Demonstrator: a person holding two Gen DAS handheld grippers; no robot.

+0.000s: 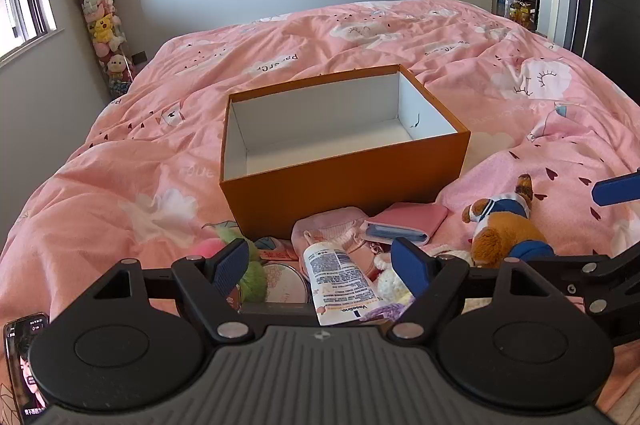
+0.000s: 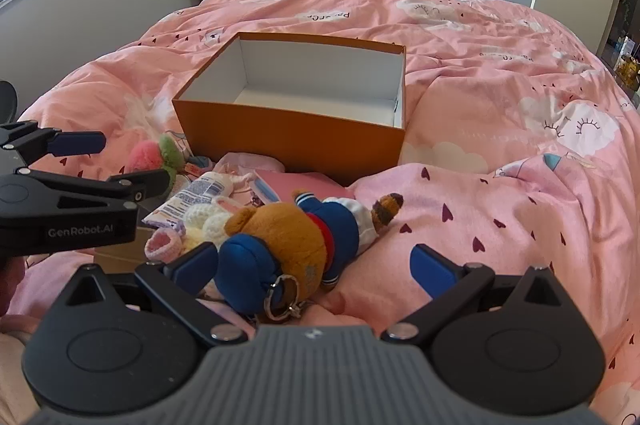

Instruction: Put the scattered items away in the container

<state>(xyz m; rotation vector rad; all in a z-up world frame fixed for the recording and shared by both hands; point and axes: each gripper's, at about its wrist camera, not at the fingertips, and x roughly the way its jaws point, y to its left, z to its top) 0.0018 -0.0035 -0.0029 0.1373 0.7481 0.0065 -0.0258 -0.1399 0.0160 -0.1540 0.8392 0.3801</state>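
Both the left tool [image 1: 322, 267] and right tool [image 2: 314, 265] are standing wide open, gripping nothing. A "Vaseline" tube [image 1: 340, 281] is lying at lower centre below the orange box [image 1: 344, 177]; "GenRobot.AI" is showing at the left edge of the right wrist view.

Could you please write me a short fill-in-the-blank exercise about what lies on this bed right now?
1. The orange box on the pink duvet holds ____ items so far.
2. The plush toy between the open right tongs wears a blue and ____ sailor outfit.
3. The lotion tube lies between the pads of the ____ tongs, which are open.
4. The pink wallet lies just in front of the box's ____ wall.

Missing words: no; white; left; near
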